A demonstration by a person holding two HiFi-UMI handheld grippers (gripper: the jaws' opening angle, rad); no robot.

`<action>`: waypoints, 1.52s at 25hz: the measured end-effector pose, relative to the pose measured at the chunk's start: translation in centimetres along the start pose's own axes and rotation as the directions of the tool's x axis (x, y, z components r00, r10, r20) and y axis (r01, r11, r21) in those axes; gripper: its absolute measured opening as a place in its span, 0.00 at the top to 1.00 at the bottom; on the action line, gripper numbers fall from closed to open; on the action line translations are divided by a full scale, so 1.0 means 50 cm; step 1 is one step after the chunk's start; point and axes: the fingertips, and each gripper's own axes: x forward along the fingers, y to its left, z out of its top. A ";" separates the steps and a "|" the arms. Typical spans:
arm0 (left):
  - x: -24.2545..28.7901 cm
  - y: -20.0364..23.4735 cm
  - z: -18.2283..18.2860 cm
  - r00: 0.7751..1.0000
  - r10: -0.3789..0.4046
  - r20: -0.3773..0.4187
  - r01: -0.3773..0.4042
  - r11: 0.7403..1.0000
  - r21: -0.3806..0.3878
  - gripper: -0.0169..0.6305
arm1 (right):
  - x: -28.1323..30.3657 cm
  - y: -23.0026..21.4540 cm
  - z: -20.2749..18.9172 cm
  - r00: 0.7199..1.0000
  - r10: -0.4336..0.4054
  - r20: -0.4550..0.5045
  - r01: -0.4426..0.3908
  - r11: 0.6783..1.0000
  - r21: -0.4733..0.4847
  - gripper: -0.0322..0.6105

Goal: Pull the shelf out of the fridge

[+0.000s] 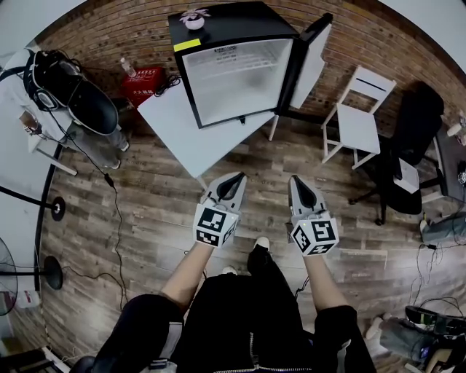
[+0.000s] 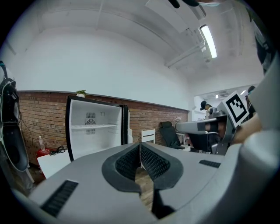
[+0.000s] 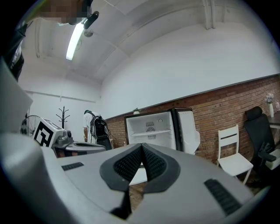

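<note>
A black mini fridge (image 1: 237, 62) stands on a low white table (image 1: 182, 124) against the brick wall, its door (image 1: 312, 62) swung open to the right. Inside, a white shelf (image 2: 94, 126) spans the upper part of the compartment; in the right gripper view the shelf (image 3: 152, 132) also shows. Both grippers hang side by side over the wooden floor, well short of the fridge. My left gripper (image 1: 234, 178) (image 2: 140, 146) is shut with nothing between its pads. My right gripper (image 1: 297, 181) (image 3: 142, 151) is shut and empty too.
A small potted plant (image 1: 194, 18) sits on top of the fridge. To its right stand a white chair (image 1: 360, 116) and a black office chair (image 1: 411, 138). A red box (image 1: 143, 81) and a rack with a black bag (image 1: 73, 95) are at the left. Cables lie on the floor.
</note>
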 end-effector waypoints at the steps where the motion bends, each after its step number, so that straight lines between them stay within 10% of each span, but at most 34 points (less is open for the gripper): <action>1: 0.017 0.006 0.005 1.000 0.010 -0.002 -0.010 1.000 -0.001 0.94 | 0.015 -0.013 0.004 1.000 0.011 -0.003 -0.011 1.000 0.001 0.94; 20: 0.218 0.074 0.043 0.981 0.189 -0.032 -0.190 0.982 -0.016 0.94 | 0.212 -0.154 0.035 0.971 0.236 -0.034 -0.235 0.972 0.013 0.94; 38: 0.317 0.204 0.057 0.975 0.221 -0.011 -0.221 0.973 -0.069 0.94 | 0.380 -0.183 0.033 0.964 0.259 -0.056 -0.257 0.966 0.032 0.95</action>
